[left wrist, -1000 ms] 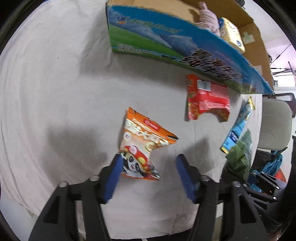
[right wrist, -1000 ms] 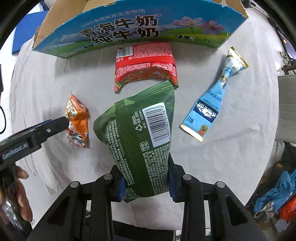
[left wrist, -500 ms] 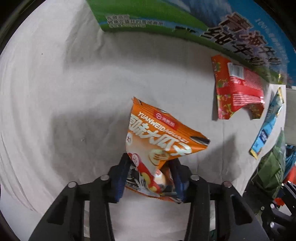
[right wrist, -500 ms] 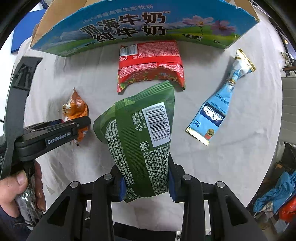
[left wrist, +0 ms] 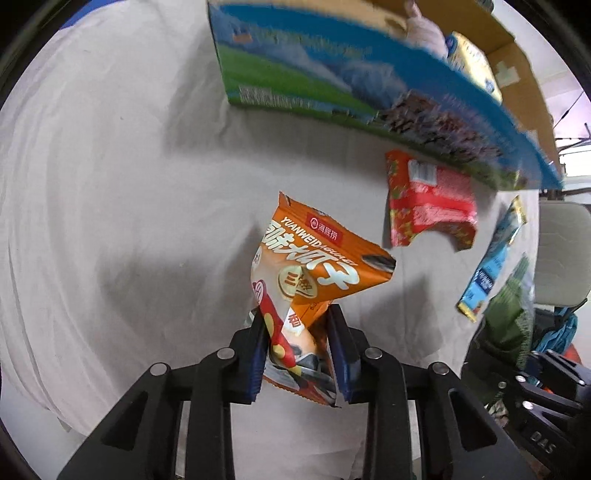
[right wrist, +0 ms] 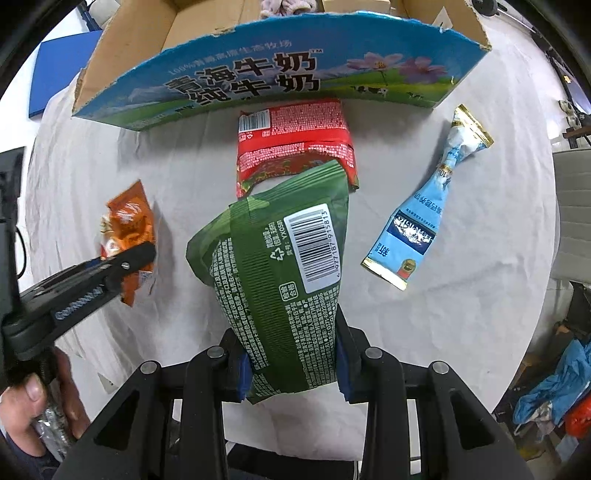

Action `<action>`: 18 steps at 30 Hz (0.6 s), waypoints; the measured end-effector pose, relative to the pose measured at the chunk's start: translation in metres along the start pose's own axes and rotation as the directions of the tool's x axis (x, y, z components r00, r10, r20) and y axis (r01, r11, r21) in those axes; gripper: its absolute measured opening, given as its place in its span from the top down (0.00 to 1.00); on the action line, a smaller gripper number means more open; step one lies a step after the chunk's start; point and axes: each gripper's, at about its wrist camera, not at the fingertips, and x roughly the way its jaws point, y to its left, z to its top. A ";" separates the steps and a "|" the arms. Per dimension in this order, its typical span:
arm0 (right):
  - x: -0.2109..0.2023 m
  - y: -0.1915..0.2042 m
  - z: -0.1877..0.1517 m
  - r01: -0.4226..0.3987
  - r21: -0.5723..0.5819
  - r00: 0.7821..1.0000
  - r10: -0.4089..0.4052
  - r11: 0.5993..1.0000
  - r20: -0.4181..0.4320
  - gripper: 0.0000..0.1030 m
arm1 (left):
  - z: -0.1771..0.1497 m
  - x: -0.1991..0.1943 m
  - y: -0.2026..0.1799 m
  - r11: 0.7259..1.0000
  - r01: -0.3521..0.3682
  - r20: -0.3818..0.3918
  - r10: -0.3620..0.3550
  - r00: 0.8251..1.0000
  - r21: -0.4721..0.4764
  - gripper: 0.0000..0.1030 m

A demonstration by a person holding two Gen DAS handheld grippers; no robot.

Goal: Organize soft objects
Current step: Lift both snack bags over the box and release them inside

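My left gripper point(left wrist: 297, 347) is shut on an orange snack bag point(left wrist: 310, 273) and holds it just above the white cloth; it also shows in the right wrist view point(right wrist: 127, 225). My right gripper point(right wrist: 291, 363) is shut on a green snack bag point(right wrist: 280, 269), held above the cloth. A red packet point(right wrist: 295, 144) lies flat in front of the open milk carton box point(right wrist: 258, 77). A light blue pouch point(right wrist: 424, 218) lies to the right. The box holds a pink soft item point(left wrist: 424, 27) and a yellow pack point(left wrist: 471, 66).
The round table's white cloth point(left wrist: 110, 184) is wrinkled at the left. A grey chair point(left wrist: 561, 251) stands past the right edge, with blue cloth point(right wrist: 550, 391) on the floor. A blue board point(right wrist: 59, 70) lies at the far left.
My left gripper closed on the orange bag and lifted it off the cloth, now tilting up toward the box. My right gripper keeps holding the green bag, nearly still.
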 end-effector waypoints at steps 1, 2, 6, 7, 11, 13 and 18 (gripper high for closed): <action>-0.001 0.000 -0.001 -0.005 0.002 1.000 0.005 1.000 0.004 0.64 | 0.000 -0.006 0.001 1.000 0.008 0.009 -0.008 1.000 -0.001 0.73; -0.003 0.000 -0.002 -0.009 0.000 1.000 0.009 1.000 0.009 0.64 | -0.002 -0.014 0.003 1.000 0.013 0.022 -0.012 1.000 -0.005 0.73; -0.024 0.004 -0.005 -0.043 -0.014 0.998 0.044 0.999 0.039 0.64 | -0.011 -0.063 0.019 0.998 0.057 0.090 -0.057 0.994 0.003 0.73; -0.036 0.007 -0.006 -0.056 -0.020 0.997 0.057 0.998 0.058 0.64 | -0.012 -0.073 0.017 0.997 0.070 0.107 -0.071 0.992 0.008 0.73; -0.082 0.016 -0.001 -0.087 -0.042 0.987 0.091 0.995 0.132 0.64 | -0.004 -0.127 0.004 0.991 0.124 0.196 -0.132 0.972 0.052 0.73; -0.105 0.019 0.005 -0.100 -0.051 0.980 0.108 0.994 0.170 0.64 | 0.005 -0.154 -0.006 0.986 0.145 0.236 -0.160 0.959 0.079 0.73; -0.157 0.022 0.038 -0.097 -0.056 0.959 0.109 0.994 0.261 0.64 | 0.037 -0.192 -0.026 0.979 0.147 0.293 -0.182 0.939 0.138 0.73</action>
